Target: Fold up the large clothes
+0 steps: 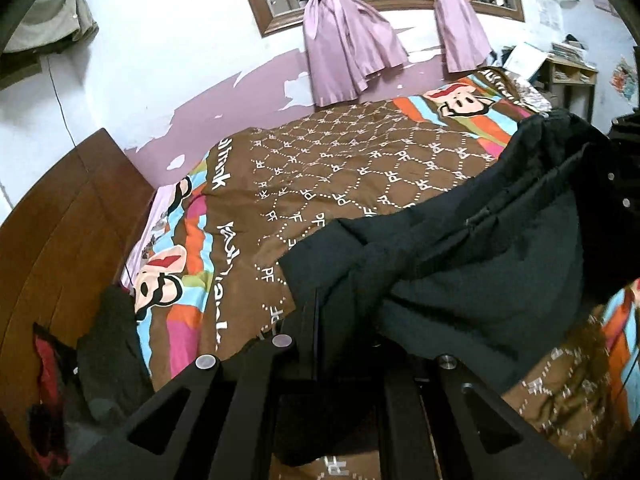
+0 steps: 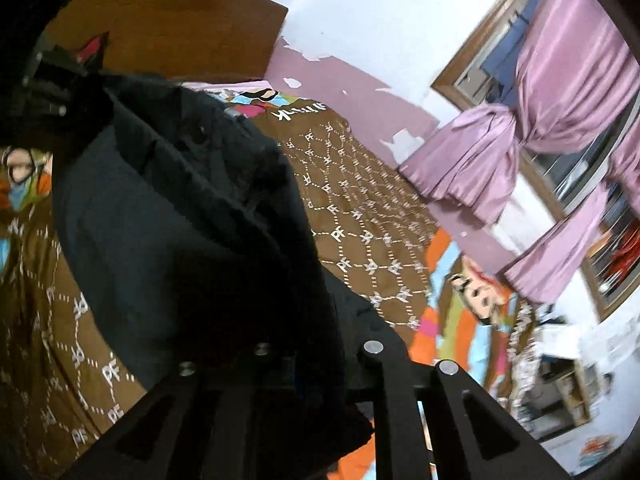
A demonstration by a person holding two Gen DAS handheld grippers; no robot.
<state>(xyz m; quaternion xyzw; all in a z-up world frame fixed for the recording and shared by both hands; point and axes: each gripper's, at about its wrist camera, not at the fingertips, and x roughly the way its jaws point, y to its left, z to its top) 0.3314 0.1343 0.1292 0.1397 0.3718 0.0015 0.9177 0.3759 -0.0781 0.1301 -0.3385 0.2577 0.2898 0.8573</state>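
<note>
The 2 grippers, left gripper (image 1: 344, 344) and right gripper (image 2: 316, 364), each pinched the black coat (image 1: 460, 240) ahead, so keeping both level would lay it flat.

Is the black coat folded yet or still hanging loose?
Hanging loose: the black coat drapes unfolded from both tongs above the bedspread.

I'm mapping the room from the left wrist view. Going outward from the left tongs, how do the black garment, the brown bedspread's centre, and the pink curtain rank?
1. Black garment, at the left tongs, draping right.
2. Bedspread centre, straight ahead, mid-view.
3. Pink curtain, at the far wall's window, top.
</note>
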